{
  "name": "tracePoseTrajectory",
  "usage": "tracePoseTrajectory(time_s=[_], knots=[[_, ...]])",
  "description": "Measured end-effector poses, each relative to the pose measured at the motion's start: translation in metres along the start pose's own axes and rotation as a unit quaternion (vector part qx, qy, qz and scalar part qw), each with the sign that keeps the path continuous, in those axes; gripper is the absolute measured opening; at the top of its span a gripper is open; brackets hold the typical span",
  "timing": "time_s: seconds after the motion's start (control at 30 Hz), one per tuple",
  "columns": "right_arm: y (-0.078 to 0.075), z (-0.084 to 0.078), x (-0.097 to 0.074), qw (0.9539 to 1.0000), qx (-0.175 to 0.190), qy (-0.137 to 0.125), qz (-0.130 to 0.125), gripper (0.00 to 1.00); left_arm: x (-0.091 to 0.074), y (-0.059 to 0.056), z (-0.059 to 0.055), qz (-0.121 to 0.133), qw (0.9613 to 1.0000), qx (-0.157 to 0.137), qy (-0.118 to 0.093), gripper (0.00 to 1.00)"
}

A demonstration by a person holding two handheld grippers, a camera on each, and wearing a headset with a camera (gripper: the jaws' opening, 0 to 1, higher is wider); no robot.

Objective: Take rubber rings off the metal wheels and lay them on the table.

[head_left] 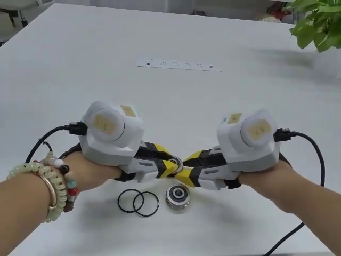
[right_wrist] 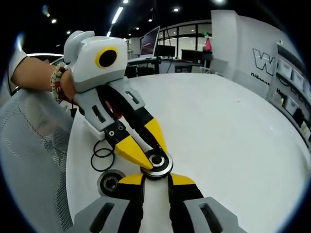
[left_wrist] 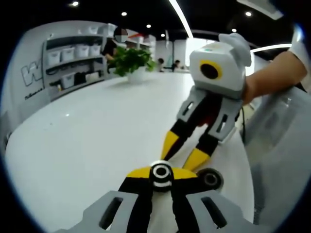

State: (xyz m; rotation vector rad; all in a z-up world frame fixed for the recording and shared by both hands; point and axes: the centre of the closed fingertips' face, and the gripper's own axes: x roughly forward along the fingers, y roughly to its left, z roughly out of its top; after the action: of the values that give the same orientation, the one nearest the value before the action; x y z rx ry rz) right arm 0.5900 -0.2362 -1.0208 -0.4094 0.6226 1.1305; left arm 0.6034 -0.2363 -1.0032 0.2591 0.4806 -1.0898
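A metal wheel [head_left: 176,163] hangs above the table between the two grippers. My left gripper [head_left: 169,164] comes from the left and is shut on it; the wheel [left_wrist: 161,174] sits at its yellow tips [left_wrist: 161,175]. My right gripper [head_left: 186,172] meets it from the right, its yellow tips [right_wrist: 155,178] closed against the lower rim of the wheel [right_wrist: 157,164]. Whether a rubber ring is still on this wheel is too small to tell. Two black rubber rings [head_left: 138,202] lie overlapping on the table below, beside a second metal wheel [head_left: 177,196].
A white power strip [head_left: 178,65] lies flat farther back on the white table [head_left: 213,96]. A green plant [head_left: 319,24] stands at the far right corner. Black cables [head_left: 314,154] trail from both grippers. The table's front edge is just below the rings.
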Motion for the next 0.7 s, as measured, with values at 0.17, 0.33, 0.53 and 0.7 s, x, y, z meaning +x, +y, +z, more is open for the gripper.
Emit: tracePoseTrajectory(time_s=[0.17,0.33,0.53,0.7], knots=[[-0.0001,-0.0006,-0.0005,1.0000,-0.005,0.002,0.000,0.14,-0.0001,0.0001,-0.0001,0.001,1.0000,0.000,0.000,0.15],[0.0000,-0.0028,-0.0006,1.0000,-0.003,0.008,0.000,0.11,-0.0005,-0.0003,-0.0003,0.000,1.0000,0.000,0.000,0.15],[0.0018,0.0023,0.0034,1.0000,-0.008,-0.003,-0.005,0.21,-0.0007,-0.0014,-0.0002,-0.001,1.0000,0.001,0.000,0.15],[0.0006,0.0049,0.0042,0.9999,-0.005,-0.013,-0.005,0.22,-0.0008,-0.0016,-0.0003,-0.002,1.0000,0.001,-0.001,0.15]])
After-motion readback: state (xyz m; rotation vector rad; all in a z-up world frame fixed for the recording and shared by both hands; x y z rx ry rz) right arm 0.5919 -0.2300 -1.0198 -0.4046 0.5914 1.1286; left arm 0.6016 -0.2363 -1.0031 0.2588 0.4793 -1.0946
